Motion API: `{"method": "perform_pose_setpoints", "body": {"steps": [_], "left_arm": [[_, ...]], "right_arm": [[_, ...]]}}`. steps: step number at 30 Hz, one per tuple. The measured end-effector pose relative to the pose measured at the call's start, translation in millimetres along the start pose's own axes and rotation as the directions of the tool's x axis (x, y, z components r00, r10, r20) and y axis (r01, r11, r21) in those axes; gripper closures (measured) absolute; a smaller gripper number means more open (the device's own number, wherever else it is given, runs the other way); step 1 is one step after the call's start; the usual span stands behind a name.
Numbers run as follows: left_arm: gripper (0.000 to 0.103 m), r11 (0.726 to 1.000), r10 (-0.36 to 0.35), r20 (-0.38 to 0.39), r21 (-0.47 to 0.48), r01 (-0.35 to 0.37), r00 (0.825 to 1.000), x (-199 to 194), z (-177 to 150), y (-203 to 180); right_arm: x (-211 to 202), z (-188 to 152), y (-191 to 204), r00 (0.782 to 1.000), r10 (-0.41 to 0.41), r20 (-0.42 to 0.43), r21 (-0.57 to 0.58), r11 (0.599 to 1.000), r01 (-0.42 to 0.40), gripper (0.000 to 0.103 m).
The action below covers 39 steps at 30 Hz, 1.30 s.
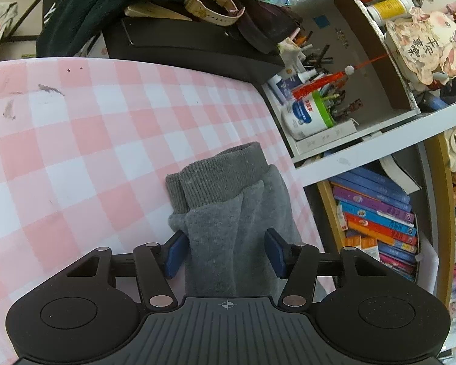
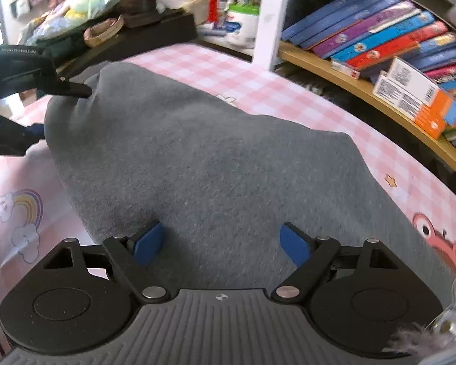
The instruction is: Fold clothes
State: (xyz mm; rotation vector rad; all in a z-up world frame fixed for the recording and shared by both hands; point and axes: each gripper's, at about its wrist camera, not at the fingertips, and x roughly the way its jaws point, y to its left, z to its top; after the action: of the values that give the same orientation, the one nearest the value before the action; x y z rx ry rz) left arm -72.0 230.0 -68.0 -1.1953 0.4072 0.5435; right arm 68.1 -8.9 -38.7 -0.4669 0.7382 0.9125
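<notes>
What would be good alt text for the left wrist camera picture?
The left gripper has its blue pads open on either side of a grey sweatpants leg, whose ribbed cuff lies on a pink-and-white checked tablecloth. To the right is a shelf of books; behind, a black case with clutter.

Desk with pink-white check cover; grey sweatpants lying flat at 5 o'clock, black box at 12.

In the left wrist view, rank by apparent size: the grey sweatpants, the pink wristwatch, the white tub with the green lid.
1. Grey fleece sweatpants, largest, though nearest the camera.
2. White tub with green lid.
3. Pink wristwatch, close to the tub in apparent size; this ordering is unsure.
</notes>
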Motion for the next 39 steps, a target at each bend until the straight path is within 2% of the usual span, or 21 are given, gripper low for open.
{"method": "perform_pose_setpoints", "body": {"steps": [4, 6, 8, 10, 13, 16, 18, 20, 26, 30, 32, 35, 39], "left_arm": [[0.051, 1.0, 0.011, 0.012, 0.011, -0.011, 1.0, 2.5, -2.1, -3.3], [0.061, 1.0, 0.022, 0.01, 0.014, -0.022, 1.0, 4.7, -1.9, -3.6], [0.077, 0.999, 0.035, 0.012, 0.02, -0.036, 0.999, 7.6, -2.3, -3.0], [0.084, 0.999, 0.041, 0.018, 0.03, -0.042, 0.999, 10.1, -2.7, -1.1], [0.087, 0.998, 0.051, 0.019, 0.046, -0.051, 0.999, 10.7, -3.5, -2.5], [0.089, 0.998, 0.04, 0.018, 0.048, -0.041, 0.999, 8.0, -3.8, -4.0], [0.09, 0.999, 0.02, 0.021, 0.05, -0.021, 1.0, 5.1, -3.7, -5.2], [0.09, 0.998, -0.005, 0.023, 0.057, 0.003, 1.0, 2.1, -3.5, -7.3], [0.092, 0.987, -0.106, 0.036, 0.122, 0.101, 0.994, -10.5, -5.4, -22.9], [0.092, 0.958, -0.181, 0.032, 0.233, 0.168, 0.983, -20.8, -10.8, -44.7], [0.092, 0.936, -0.209, 0.026, 0.294, 0.192, 0.978, -25.7, -15.2, -56.7], [0.092, 0.888, -0.247, 0.006, 0.402, 0.224, 0.969, -34.8, -23.5, -76.7], [0.092, 0.808, -0.289, -0.032, 0.528, 0.261, 0.957, -45.4, -39.5, -98.6]], "right_arm": [[1.3, -1.9, -2.5, 1.0, 0.012, -0.004, 0.02, 1.0, -0.012, 0.019], [2.0, -1.6, -1.3, 1.0, 0.009, -0.004, 0.022, 1.0, -0.009, 0.019], [1.1, -2.1, 1.0, 1.0, 0.002, -0.003, 0.023, 1.0, -0.001, 0.019], [0.1, -2.4, 0.5, 1.0, 0.003, -0.003, 0.031, 1.0, -0.003, 0.019], [-1.8, 0.8, -1.8, 1.0, 0.013, -0.007, 0.047, 0.999, -0.013, 0.021], [-10.9, 6.3, -3.3, 0.999, 0.022, 0.045, 0.076, 0.997, -0.026, 0.022], [-10.8, 8.2, 1.9, 0.998, 0.03, 0.047, 0.049, 0.998, -0.032, 0.022], [-2.8, 4.1, 9.9, 0.999, 0.031, 0.008, 0.008, 0.999, -0.031, 0.022], [-2.4, 0.9, 6.1, 0.999, 0.041, 0.01, 0.037, 0.998, -0.041, 0.022], [-3.9, 0.8, 10.6, 0.999, 0.043, 0.006, 0.046, 0.998, -0.043, 0.027], [-3.9, 2.3, 20.8, 0.999, 0.025, 0.019, 0.001, 1.0, -0.026, 0.027], [-8.1, 4.9, 26.3, 0.999, 0.028, 0.034, -0.033, 0.999, -0.027, 0.027], [-27.5, 3.1, 8.0, 0.994, 0.064, 0.085, 0.059, 0.996, -0.069, 0.024]]}}
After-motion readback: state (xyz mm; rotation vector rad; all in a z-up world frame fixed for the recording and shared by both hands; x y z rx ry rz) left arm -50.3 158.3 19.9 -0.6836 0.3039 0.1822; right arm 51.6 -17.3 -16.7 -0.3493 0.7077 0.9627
